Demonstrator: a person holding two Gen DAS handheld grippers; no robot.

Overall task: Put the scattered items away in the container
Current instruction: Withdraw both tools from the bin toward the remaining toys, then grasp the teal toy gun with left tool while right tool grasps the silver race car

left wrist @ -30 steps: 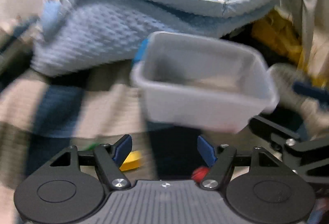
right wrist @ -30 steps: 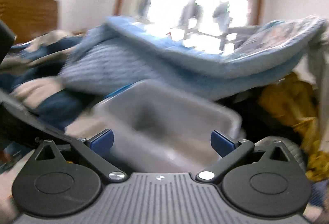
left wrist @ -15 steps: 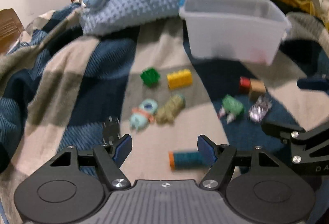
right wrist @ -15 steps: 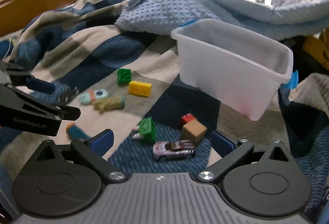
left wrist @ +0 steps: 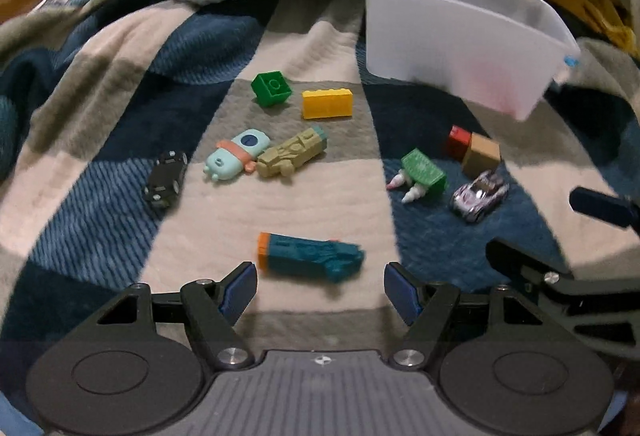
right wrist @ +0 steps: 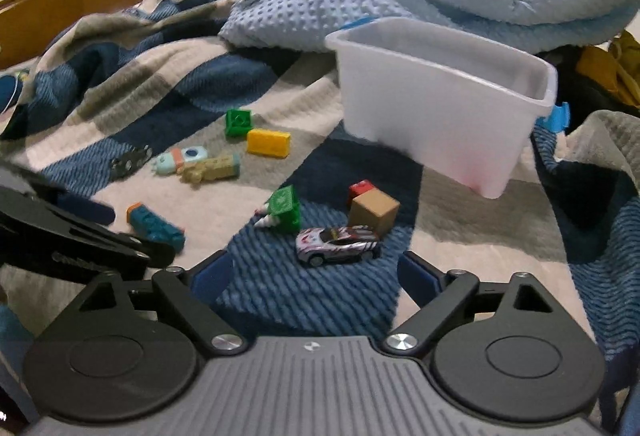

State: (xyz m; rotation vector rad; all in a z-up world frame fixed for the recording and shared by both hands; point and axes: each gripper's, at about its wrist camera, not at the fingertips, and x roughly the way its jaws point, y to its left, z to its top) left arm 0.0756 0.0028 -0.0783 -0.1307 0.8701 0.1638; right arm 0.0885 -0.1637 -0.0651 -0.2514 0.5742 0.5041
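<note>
the left gripper (left wrist: 320, 286) hangs over the bed with its jaws spread wide and nothing between them; just ahead of it a teal toy blaster with an orange end (left wrist: 308, 256) lies on a pale band of the blue, cream and grey checked blanket (left wrist: 120, 196). the right gripper (right wrist: 314, 272) is likewise wide apart and empty, with a small silver and purple toy car (right wrist: 338, 242) just in front of it on a blue patch. next to the car sit a tan cardboard-coloured cube (right wrist: 374, 212) touching a small red block (right wrist: 362, 188), and a green block with white cone tips (right wrist: 282, 206). further left lie a small black toy car (left wrist: 165, 178), a mint-green capsule-shaped toy with an orange band (left wrist: 236, 156) and an olive-tan toy figure (left wrist: 292, 156) lying against it. beyond those rest a yellow plastic building brick (left wrist: 327, 103) and a green square building brick (left wrist: 272, 88), near each other but apart. behind and to the right stands the translucent white plastic bin (right wrist: 444, 104), upright on the blanket, well apart from most of the toys, with a light blue dotted fleece blanket (right wrist: 320, 4) heaped behind it.
</note>
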